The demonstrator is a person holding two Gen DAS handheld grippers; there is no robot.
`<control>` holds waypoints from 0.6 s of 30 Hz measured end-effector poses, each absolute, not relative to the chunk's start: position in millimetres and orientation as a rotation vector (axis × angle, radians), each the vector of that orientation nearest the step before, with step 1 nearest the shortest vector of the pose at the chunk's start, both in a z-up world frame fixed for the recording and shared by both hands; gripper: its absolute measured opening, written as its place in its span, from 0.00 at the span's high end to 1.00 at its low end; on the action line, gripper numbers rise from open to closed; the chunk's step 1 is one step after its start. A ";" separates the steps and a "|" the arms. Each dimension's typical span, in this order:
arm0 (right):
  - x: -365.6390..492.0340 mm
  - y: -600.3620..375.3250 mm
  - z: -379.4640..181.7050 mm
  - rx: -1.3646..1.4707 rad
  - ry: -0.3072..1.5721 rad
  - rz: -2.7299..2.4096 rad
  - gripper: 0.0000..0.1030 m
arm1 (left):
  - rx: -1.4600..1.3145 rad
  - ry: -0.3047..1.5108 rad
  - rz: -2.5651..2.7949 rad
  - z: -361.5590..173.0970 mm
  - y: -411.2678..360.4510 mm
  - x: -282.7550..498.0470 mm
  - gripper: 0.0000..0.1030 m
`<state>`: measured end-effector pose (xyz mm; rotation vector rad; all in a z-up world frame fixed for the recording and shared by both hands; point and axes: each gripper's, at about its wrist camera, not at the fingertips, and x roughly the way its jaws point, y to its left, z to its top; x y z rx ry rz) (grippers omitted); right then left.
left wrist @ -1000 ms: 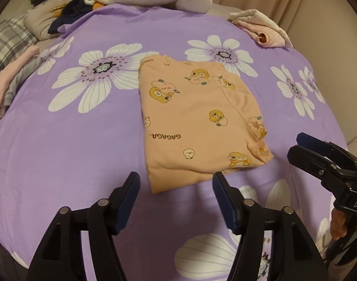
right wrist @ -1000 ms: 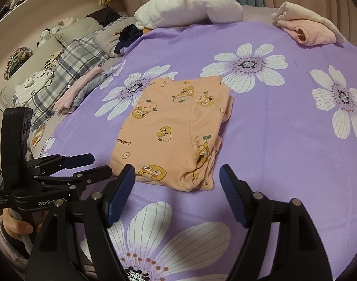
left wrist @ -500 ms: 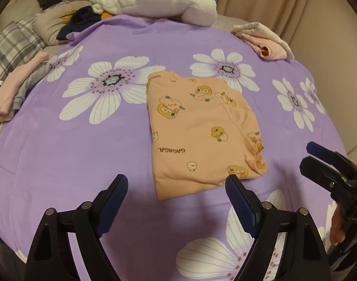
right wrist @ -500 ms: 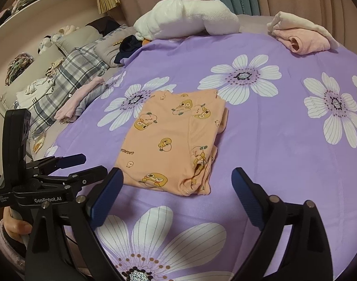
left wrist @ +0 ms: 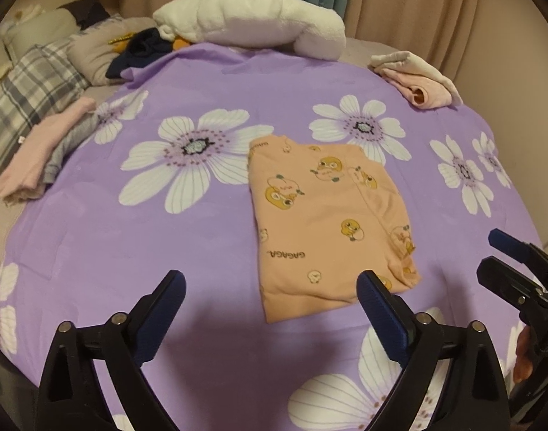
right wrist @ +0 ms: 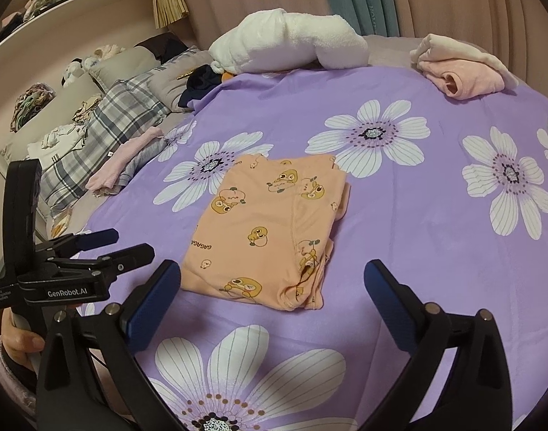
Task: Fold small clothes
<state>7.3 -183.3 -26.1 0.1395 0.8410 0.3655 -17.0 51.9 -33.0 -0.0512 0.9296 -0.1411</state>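
A folded peach garment [left wrist: 328, 215] [right wrist: 270, 226] with yellow duck prints lies flat on the purple flowered bed sheet [left wrist: 130, 244] [right wrist: 417, 251]. My left gripper [left wrist: 270, 283] hovers just in front of its near edge. Its jaws are opening wide, and its pads touch no cloth. My right gripper [right wrist: 272, 273] hangs over the garment's near right corner, jaws likewise opening and empty. Each gripper shows in the other's view: the right gripper [left wrist: 507, 262] at the right edge, the left gripper [right wrist: 108, 248] at the left, held by a hand.
A white fluffy blanket [left wrist: 252, 18] lies at the far edge of the bed. Folded pink and cream clothes [left wrist: 417, 79] sit at the back right. Pink and grey clothes [left wrist: 40, 151] and plaid pillows [left wrist: 22, 97] lie at the left. Curtains hang behind.
Both grippers' jaws have spread wider. The left gripper has lifted and tilted up, so the garment sits further ahead of it. The garment itself has stayed still.
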 end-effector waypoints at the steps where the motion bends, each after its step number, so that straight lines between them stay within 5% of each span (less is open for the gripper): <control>1: 7.1 -183.2 -25.6 0.137 0.839 0.363 0.00 | -0.046 0.921 -0.133 -31.2 51.7 -17.2 0.05; 18: 8.9 -179.6 -22.8 0.056 0.846 0.239 0.00 | -0.055 0.932 -0.137 -22.7 51.2 -16.0 0.04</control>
